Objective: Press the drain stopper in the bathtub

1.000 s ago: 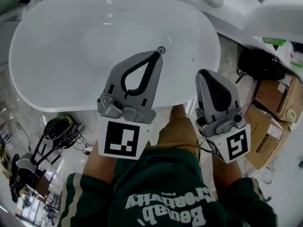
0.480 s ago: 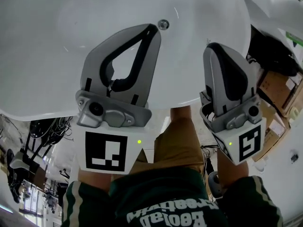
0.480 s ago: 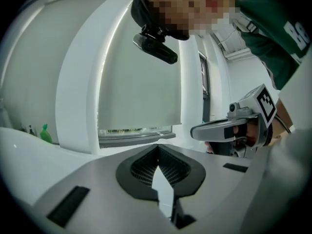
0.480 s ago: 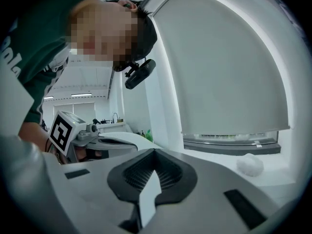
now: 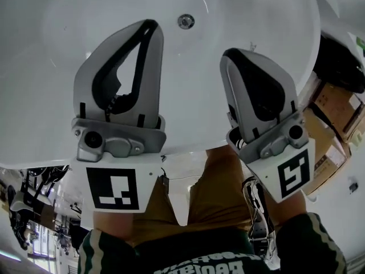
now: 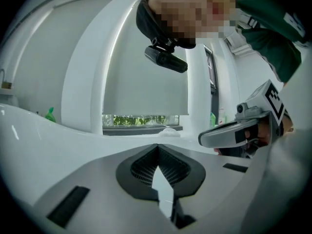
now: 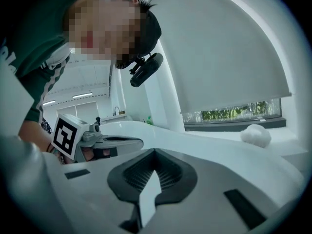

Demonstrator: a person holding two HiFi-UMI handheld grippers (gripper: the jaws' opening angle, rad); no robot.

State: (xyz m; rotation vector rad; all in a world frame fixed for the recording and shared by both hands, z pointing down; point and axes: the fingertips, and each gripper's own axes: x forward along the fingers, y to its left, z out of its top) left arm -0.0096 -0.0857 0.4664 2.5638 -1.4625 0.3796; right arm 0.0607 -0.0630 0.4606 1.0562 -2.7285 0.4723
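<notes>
Since half a second ago the head view has closed in on the tub. The left gripper's tip, then just below the drain stopper, now sits to the stopper's left, apart from it.

Filling most of the head view, the white bathtub (image 5: 51,96) spreads from the left edge to the upper right, its rim curving across below the grippers. The person leans over it in a dark green sweatshirt (image 5: 199,256) and tan trousers (image 5: 214,193).

The left gripper (image 5: 149,24) reaches over the basin, its marker cube low at the left. Its grey fingers (image 5: 102,67) are closed tip to tip. In the left gripper view (image 6: 157,146) they hold nothing, and only a narrow gap shows below the point where they meet.

The right gripper (image 5: 228,55) lies beside it, angled slightly rightward, its tip lower in the head view. Its fingers are likewise pressed together and empty, as the right gripper view (image 7: 155,151) shows.

Cardboard boxes (image 5: 336,113) stand on the floor outside the tub at the right, with a black bag (image 5: 342,67) just above them.

The small round metal drain stopper (image 5: 185,21) sits on the tub floor near the top of the head view, between the two tips and nearer the left one. Neither gripper touches it.
</notes>
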